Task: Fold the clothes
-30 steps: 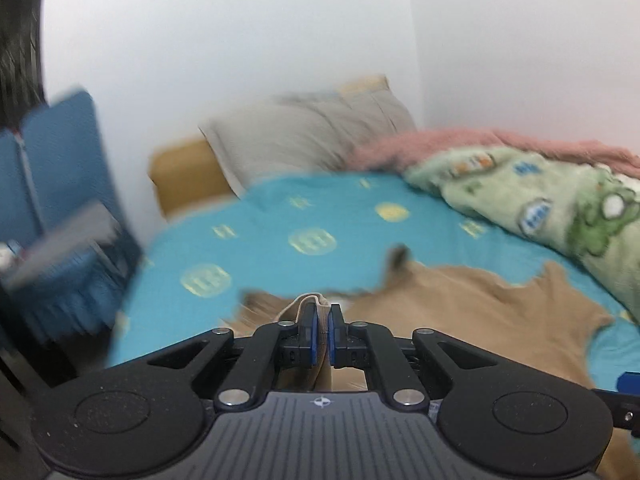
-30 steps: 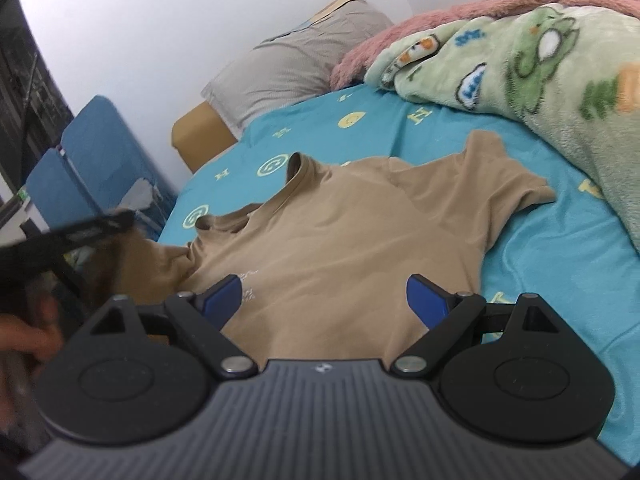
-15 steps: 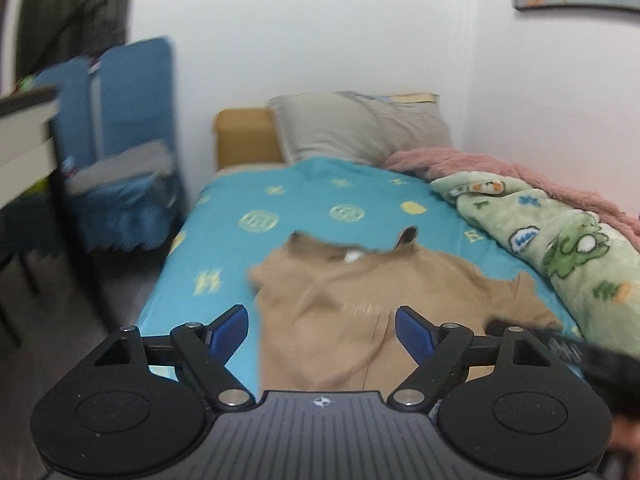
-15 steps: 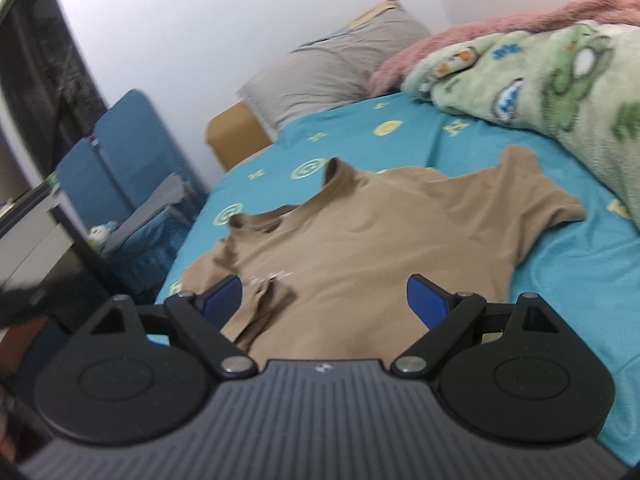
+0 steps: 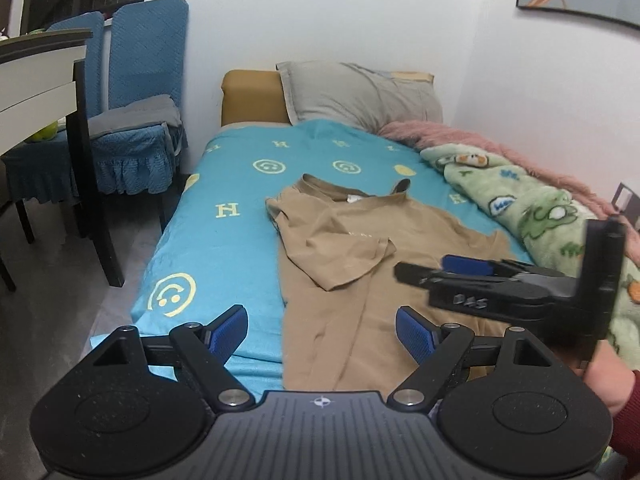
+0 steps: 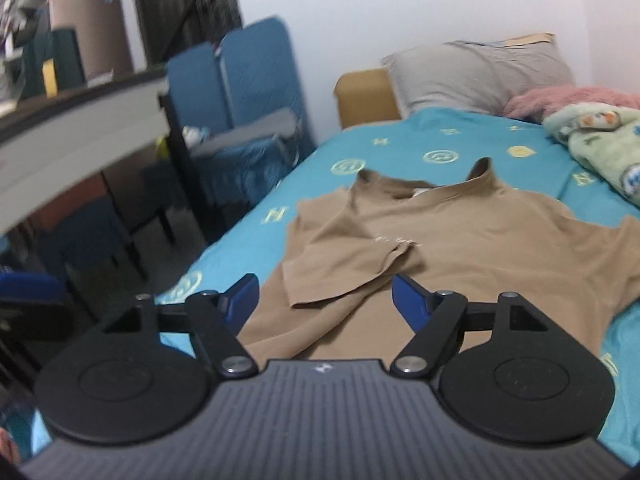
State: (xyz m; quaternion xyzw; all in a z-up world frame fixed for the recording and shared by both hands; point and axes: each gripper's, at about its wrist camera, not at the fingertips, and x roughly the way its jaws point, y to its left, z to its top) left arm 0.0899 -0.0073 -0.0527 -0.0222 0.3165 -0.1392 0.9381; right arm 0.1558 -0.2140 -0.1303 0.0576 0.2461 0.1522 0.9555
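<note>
A tan T-shirt (image 5: 352, 248) lies flat on the blue bedsheet (image 5: 224, 232), collar toward the pillow, with its left sleeve folded inward over the chest. It also shows in the right wrist view (image 6: 460, 236). My left gripper (image 5: 322, 330) is open and empty, held back above the shirt's hem. My right gripper (image 6: 325, 298) is open and empty above the shirt's lower left part; it also shows from the side in the left wrist view (image 5: 480, 280), over the shirt's right half.
A green cartoon blanket (image 5: 552, 216) and pink throw (image 5: 460, 136) lie along the bed's right side. A grey pillow (image 5: 360, 96) is at the head. Blue-covered chairs (image 5: 136, 92) and a table (image 5: 36, 68) stand left of the bed.
My left gripper let go of the left sleeve, which now lies folded over the chest, opened and pulled back toward the hem. My right gripper stayed open and shifted left over the shirt.
</note>
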